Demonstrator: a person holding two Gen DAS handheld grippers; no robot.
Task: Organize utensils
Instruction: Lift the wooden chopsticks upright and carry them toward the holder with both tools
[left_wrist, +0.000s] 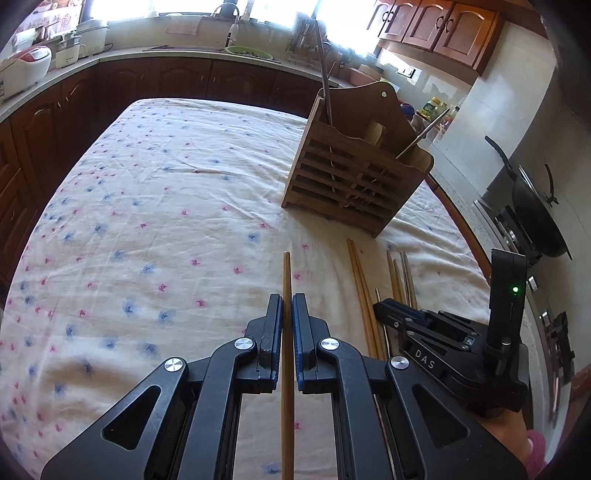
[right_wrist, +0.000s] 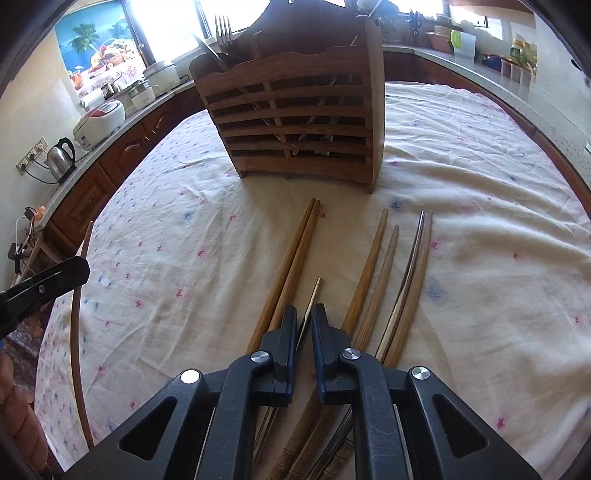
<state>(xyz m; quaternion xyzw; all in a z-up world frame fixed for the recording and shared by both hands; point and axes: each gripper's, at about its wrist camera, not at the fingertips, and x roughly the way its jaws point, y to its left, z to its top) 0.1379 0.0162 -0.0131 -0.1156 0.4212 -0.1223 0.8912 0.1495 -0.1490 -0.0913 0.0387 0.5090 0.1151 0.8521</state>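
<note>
wooden chopstick (left_wrist: 287, 332) clamped lengthwise between the pads of my left gripper (left_wrist: 287, 306), lifted clear of the floral tablecloth (left_wrist: 147, 206); its tip points toward the slatted wooden holder (left_wrist: 351, 184), which stands upright near the far right of the table. my right gripper (right_wrist: 303, 321) hangs low over the loose bundle, its jaws nearly together around a thin metal chopstick (right_wrist: 314, 295); whether the pads actually press on it i cannot tell. the remaining wooden chopsticks (right_wrist: 295, 254) lie in a fan on the cloth just in front of the holder, with one metal one (right_wrist: 413, 251) among them on the right.

step in hand, as i judge it: carry the held stick to the holder and drop it in. to do it well i would tip the stick toward upright before reaching the rim, aim for a compartment not crowded by the fork (right_wrist: 223, 31) and the other handles, and release only once the lower end is inside.

limits of view: the holder's inner dividers and floor are hidden behind the slats, so free space is uncertain. the near ends of all chopsticks pass under the gripper bodies and are cut off. the window glare washes out the tops of the standing utensils.
</note>
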